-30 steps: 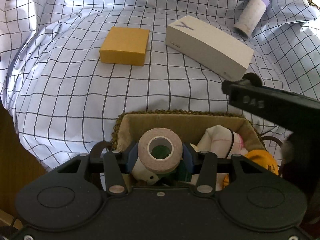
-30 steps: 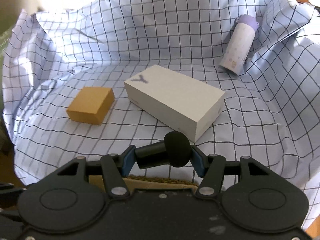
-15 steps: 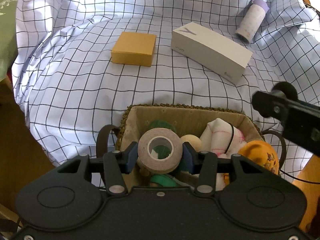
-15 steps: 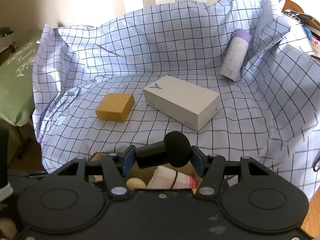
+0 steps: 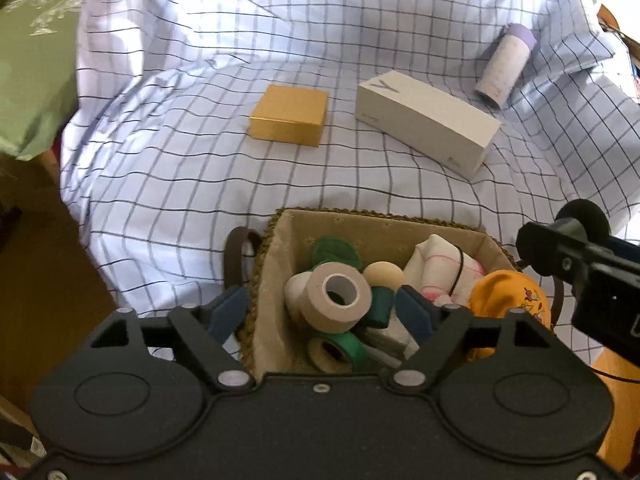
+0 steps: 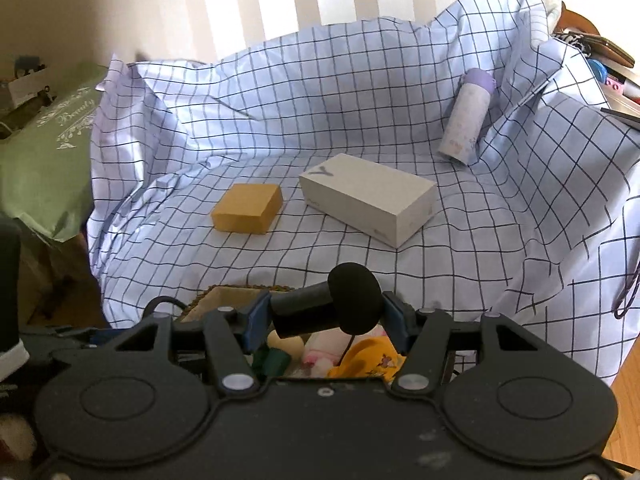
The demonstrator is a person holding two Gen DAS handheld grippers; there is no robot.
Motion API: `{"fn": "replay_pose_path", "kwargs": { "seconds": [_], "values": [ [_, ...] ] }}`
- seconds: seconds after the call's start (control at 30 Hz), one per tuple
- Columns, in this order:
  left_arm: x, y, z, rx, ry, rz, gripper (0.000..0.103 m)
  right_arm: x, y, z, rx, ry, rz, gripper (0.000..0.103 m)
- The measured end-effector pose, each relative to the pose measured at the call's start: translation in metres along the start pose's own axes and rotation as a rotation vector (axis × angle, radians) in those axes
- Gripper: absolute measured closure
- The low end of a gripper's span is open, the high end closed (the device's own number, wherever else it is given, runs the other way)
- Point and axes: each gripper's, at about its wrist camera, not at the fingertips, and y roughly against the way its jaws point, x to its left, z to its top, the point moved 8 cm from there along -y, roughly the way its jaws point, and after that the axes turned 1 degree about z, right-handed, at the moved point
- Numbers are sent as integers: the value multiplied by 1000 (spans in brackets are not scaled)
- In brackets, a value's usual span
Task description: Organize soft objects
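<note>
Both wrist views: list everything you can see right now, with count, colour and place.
basket: 1, tan woven, near edge of checked cloth
beige tape roll: 1, in basket, free between open left jaws
green tape roll: 1, basket
wooden ball: 1, basket
white-pink cloth: 1, basket
yellow cloth: 1, basket
yellow box: 1, on cloth
white box: 1, on cloth
lilac-capped bottle: 1, lying far right
black foam-tipped item: 1, clamped
left gripper: just opened
right gripper: shut
</note>
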Motion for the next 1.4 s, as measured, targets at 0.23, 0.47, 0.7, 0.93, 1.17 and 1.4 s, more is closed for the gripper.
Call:
{"fn": "replay_pose_path", "kwargs": {
  "seconds": [0.23,0.47,0.7,0.93,1.17,1.4],
  "values": [
    [16,16,-12,-38,62,54,17,8,22,-5,-40,25,8,21],
    [14,35,-19,-71,64,41,6,6,47,-11,-58,25,-5,0],
    [2,50,-30,-59,3,77,4,-13,50,-28,22,-26,-54,0],
    [-2,52,-39,-34,-13,75,3,-32,46,-44,101,-68,-108,0],
    [-5,53,-46,-16,-15,83,3,-40,46,-53,134,-51,-159,0],
    [-5,53,-51,0,-12,91,3,-43,42,-63,181,-50,-165,0]
  ]
}}
